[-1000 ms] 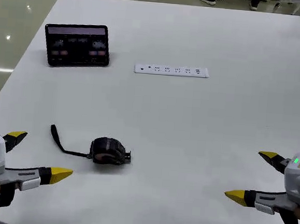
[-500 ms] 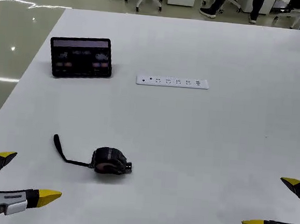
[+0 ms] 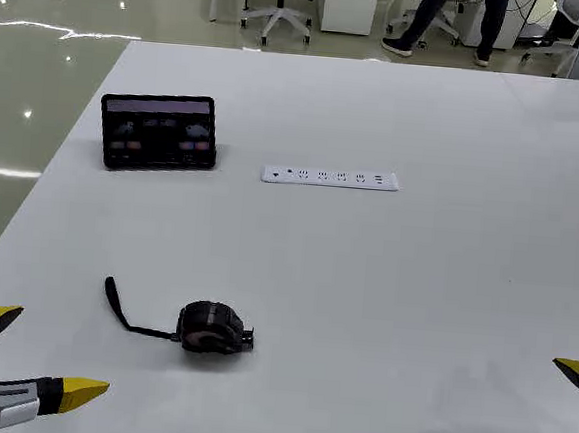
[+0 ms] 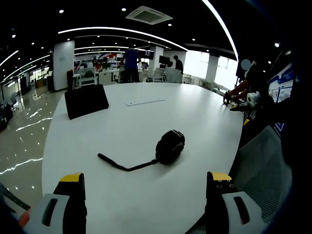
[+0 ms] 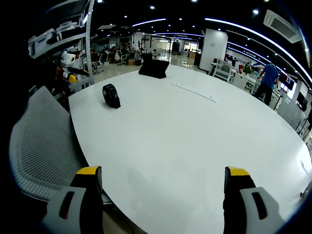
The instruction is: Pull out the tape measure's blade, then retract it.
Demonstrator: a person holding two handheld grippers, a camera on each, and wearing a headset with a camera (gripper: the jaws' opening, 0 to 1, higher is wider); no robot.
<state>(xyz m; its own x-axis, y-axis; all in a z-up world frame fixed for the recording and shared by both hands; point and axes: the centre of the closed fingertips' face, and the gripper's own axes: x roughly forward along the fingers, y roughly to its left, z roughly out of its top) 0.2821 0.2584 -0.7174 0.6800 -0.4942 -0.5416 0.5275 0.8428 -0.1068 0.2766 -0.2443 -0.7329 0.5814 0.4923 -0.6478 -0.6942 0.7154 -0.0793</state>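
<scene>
R gripper (image 5: 163, 171): both yellow-tipped jaws rise from bottom edge, set wide apart, w/ bare white table (image 5: 195, 141) btwn them. Tape measure (image 5: 111, 95), black, sits on table near its edge; too small for detail. Beyond tape measure: dark tablet (image 5: 153, 68), propped up. Right of tape measure and farther back: white power strip (image 5: 192, 91), lying flat. Below-left of tape measure, off the table: grey mesh chair (image 5: 39, 141). Far right of tape measure, in bkgd: person in blue top (image 5: 268, 77).

Tablet (image 3: 158, 132) propped upright, power strip (image 3: 330, 178) beside it, on white table (image 3: 414, 287).
</scene>
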